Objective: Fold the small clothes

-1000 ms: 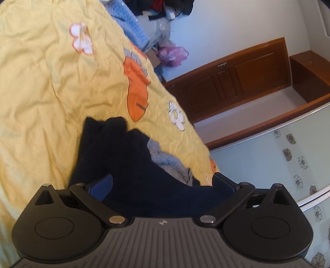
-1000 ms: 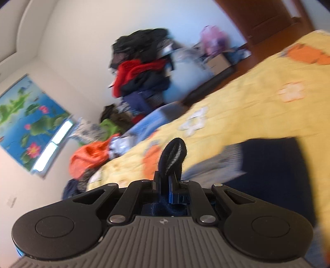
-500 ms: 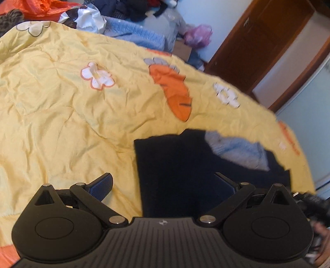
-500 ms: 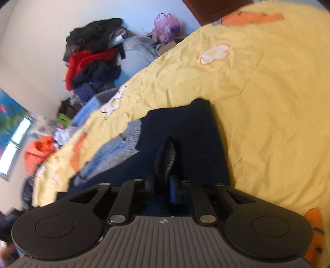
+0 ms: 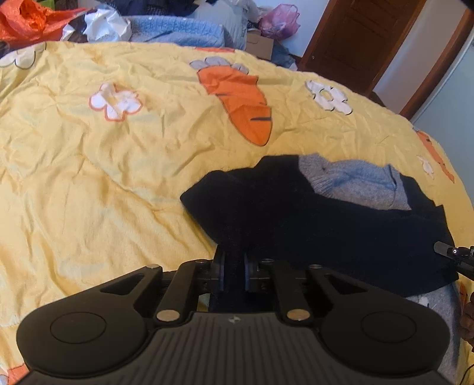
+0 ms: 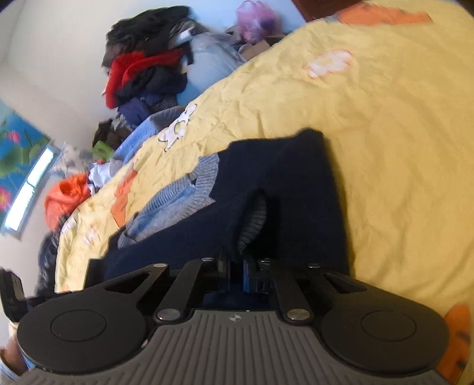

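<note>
A small dark navy sweater (image 5: 296, 213) with a grey-blue knit part (image 5: 355, 180) lies on the yellow bedspread (image 5: 103, 177). My left gripper (image 5: 234, 269) is shut on the sweater's near edge, navy cloth pinched between its pads. In the right wrist view the same sweater (image 6: 281, 192) lies spread on the bedspread (image 6: 400, 148), grey-blue part (image 6: 171, 204) to the left. My right gripper (image 6: 237, 269) is shut on a raised fold of the sweater at its near edge. The right gripper's tip shows at the far right of the left wrist view (image 5: 453, 254).
A pile of clothes (image 6: 148, 65) stands against the wall beyond the bed. A blue blanket (image 5: 174, 29), an orange bag (image 5: 26, 20) and a pink bag (image 5: 278, 20) lie at the bed's far side. A brown door (image 5: 355, 38) is at the back right.
My left gripper was open over the sweater and has shut on its near edge. My right gripper, still holding the fold, has come down low over the bedspread.
</note>
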Demonstrator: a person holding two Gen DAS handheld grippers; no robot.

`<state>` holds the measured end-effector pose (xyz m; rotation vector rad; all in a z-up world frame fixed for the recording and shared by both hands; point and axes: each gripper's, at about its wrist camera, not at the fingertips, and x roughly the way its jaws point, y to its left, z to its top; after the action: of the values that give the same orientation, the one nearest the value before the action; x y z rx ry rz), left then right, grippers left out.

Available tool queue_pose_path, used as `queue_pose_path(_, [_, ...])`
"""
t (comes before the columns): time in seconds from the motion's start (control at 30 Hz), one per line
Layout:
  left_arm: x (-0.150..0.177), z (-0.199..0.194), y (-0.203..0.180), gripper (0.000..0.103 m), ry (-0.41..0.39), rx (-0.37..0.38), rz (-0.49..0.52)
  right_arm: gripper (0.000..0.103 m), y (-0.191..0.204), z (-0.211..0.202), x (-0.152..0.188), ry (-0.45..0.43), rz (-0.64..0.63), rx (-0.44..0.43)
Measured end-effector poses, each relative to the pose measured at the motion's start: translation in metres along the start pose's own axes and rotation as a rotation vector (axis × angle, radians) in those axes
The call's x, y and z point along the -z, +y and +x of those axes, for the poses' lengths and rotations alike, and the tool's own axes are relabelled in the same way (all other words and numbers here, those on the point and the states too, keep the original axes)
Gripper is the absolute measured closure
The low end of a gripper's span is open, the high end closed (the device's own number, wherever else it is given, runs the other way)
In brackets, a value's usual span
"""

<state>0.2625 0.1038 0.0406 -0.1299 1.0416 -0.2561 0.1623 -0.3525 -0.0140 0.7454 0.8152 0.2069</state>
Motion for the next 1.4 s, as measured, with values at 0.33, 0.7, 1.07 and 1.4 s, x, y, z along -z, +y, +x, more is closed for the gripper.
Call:
queue_pose_path(0.33, [0.002, -0.004, -0.017, 0.086, -0.008, 0.007, 0.032, 0.09, -0.01, -0.029, -0.005, -0.085, -0.013, 0.037])
queue_pose_path(0.7, [-0.003, -0.059, -0.015, 0.016, -0.276, 0.116, -0.048, 0.031, 0.039, -0.054, 0.012, -0.209, -0.49, 0.165])
queue_pose_path(1.07, [0.051, 0.018, -0.032, 0.017, -0.261, 0.192, 0.107, 0.023, 0.058, 0.014, 0.037, -0.008, -0.827, 0.243])
queue_pose_path(1.4, [0.074, -0.024, -0.025, 0.014, -0.286, 0.143, 0.148, 0.0, 0.068, -0.018, 0.037, -0.031, -0.703, 0.256])
